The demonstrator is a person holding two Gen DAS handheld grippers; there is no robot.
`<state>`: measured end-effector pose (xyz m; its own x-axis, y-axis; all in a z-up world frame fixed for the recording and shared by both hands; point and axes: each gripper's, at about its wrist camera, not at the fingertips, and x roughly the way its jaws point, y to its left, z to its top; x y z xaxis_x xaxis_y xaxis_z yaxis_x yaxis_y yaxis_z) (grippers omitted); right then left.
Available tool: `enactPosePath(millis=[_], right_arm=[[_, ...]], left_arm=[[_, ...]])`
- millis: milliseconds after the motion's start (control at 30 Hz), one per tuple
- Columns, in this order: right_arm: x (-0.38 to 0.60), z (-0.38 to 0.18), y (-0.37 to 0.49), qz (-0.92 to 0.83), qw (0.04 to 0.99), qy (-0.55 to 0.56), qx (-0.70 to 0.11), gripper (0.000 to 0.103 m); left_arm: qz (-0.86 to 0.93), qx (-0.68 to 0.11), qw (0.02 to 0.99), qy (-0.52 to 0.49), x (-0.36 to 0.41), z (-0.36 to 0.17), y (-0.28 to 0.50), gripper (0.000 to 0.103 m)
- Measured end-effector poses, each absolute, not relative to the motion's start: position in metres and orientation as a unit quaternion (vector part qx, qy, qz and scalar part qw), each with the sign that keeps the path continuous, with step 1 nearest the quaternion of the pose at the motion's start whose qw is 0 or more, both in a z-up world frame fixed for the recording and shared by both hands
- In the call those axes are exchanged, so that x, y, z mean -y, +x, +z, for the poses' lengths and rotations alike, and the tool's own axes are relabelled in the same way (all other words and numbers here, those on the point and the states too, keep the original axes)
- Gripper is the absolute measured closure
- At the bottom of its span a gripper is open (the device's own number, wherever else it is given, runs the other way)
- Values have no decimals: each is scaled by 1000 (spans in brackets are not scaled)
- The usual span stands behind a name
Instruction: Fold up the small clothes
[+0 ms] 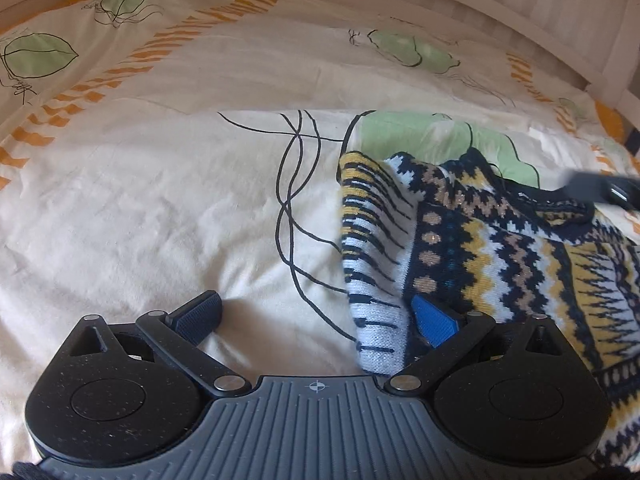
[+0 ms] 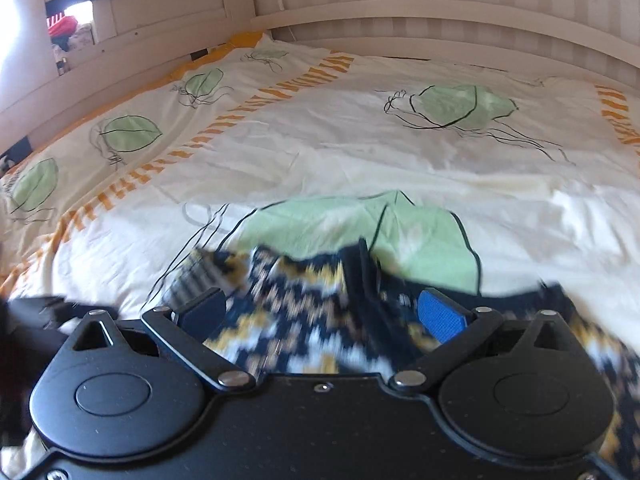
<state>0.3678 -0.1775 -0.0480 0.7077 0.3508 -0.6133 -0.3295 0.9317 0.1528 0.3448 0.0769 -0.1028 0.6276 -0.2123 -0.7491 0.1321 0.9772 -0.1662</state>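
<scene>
Left gripper (image 1: pixel 320 312) spread wide, one pad touching patterned sweater (image 1: pixel 500 240), right gripper (image 2: pixel 322 312) spread wide over it, on bedspread (image 1: pixel 160 200)

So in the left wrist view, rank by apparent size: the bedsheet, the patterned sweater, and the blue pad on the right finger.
1. Bedsheet, fills most of the frame.
2. Patterned sweater, though nearness to the camera enlarges it.
3. Blue pad, smallest, partly tucked behind the sweater's edge.
</scene>
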Motion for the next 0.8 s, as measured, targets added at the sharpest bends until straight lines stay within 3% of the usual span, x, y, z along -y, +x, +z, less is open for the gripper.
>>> enactPosePath(millis=[67, 133, 400, 467, 533, 667, 800], right_arm=[[174, -55, 383, 182, 922, 18, -342, 12], [170, -63, 397, 175, 918, 17, -354, 33], [158, -84, 428, 169, 915, 12, -366, 37], [156, -87, 433, 168, 913, 15, -370, 43], [155, -87, 434, 163, 915, 12, -370, 82], [162, -80, 428, 120, 933, 19, -338, 82], [167, -92, 440, 108, 925, 45, -362, 80]], left_arm=[[-95, -424, 899, -55, -79, -102, 345, 1], [-94, -425, 898, -67, -82, -103, 348, 1], [-91, -423, 899, -71, -80, -105, 351, 1], [-89, -423, 899, -71, -80, -105, 351, 1], [-88, -422, 900, -70, -80, -105, 350, 1], [-87, -420, 900, -71, -80, -106, 350, 1], [-86, -418, 902, -70, -79, -106, 349, 0]])
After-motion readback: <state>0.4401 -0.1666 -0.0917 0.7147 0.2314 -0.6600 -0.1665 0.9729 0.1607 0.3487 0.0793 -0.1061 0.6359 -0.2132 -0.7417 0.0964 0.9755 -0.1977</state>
